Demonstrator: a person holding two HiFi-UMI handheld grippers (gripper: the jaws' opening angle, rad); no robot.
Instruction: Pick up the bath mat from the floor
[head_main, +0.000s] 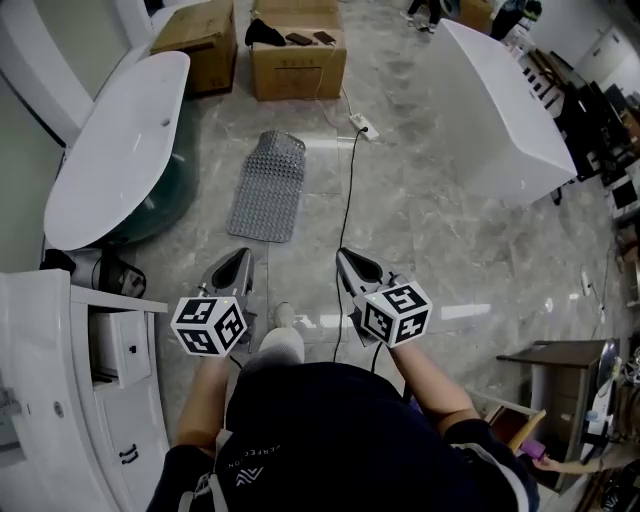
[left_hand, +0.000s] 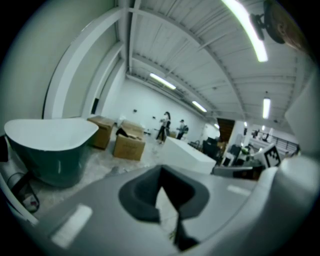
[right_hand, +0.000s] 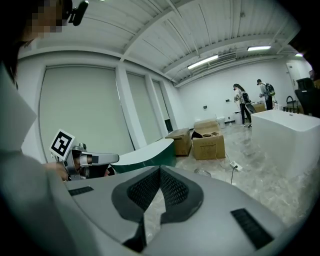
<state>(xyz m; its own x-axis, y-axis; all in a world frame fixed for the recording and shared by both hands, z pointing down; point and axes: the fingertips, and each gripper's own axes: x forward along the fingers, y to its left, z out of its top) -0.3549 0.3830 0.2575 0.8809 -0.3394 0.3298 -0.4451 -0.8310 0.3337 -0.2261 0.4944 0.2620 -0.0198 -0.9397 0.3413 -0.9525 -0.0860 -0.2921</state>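
The grey, nubbed bath mat (head_main: 268, 185) lies flat on the marble floor ahead of me, beside the tub. Both grippers are held close to my body, well short of the mat and touching nothing. My left gripper (head_main: 243, 254) is shut, its tips meeting in a point with nothing between them. My right gripper (head_main: 343, 254) is shut and empty too. In the left gripper view the jaws (left_hand: 161, 170) meet over bare floor. In the right gripper view the jaws (right_hand: 160, 170) meet likewise, and the mat (right_hand: 202, 172) shows small beyond them.
A white-and-green freestanding bathtub (head_main: 110, 140) stands left of the mat. Two cardboard boxes (head_main: 297, 60) sit behind it. A black cable with a power strip (head_main: 362, 125) runs along the mat's right side. A white tub (head_main: 505, 110) stands at right, a white cabinet (head_main: 60, 380) at near left.
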